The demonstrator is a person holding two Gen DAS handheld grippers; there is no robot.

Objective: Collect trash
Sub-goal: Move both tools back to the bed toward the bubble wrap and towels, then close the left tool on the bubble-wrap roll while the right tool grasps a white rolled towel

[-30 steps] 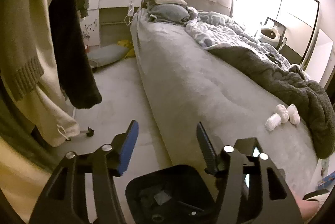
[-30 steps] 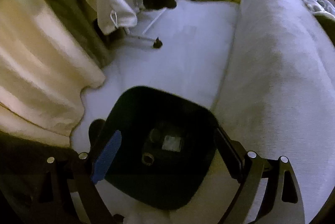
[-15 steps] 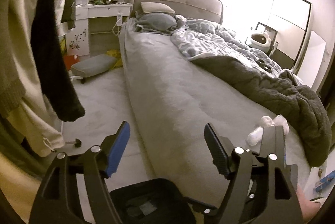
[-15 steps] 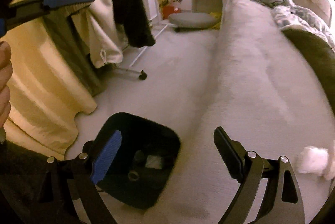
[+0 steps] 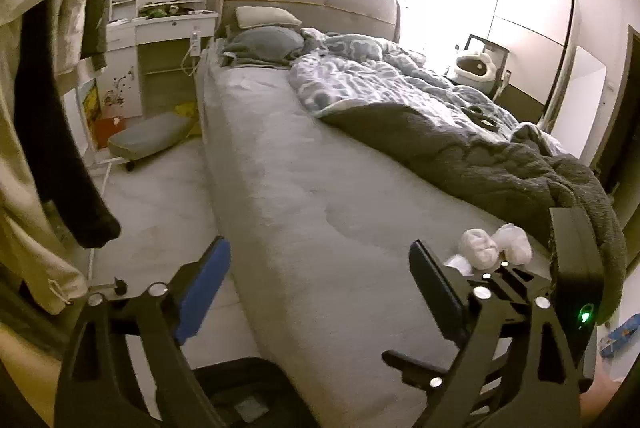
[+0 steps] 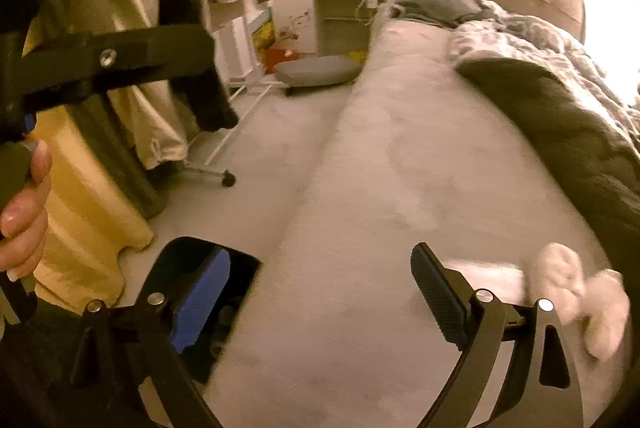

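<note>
The crumpled white tissues (image 5: 494, 246) lay in a small clump on the bed (image 5: 320, 188), near its foot end and close against the edge of the dark blanket (image 5: 500, 164), well in from the floor-side edge. The clump had no clear long axis that I could make out. From the right gripper (image 6: 320, 292) it sat off to the right of the jaws, just beyond the black one, so I judged that hand the nearer. Its jaws stood wide apart and empty. The left gripper (image 5: 320, 284) had just been opening, nothing between its jaws, with the tissues also to its right. The black bin (image 6: 188, 268) stood on the floor beside the bed.
</note>
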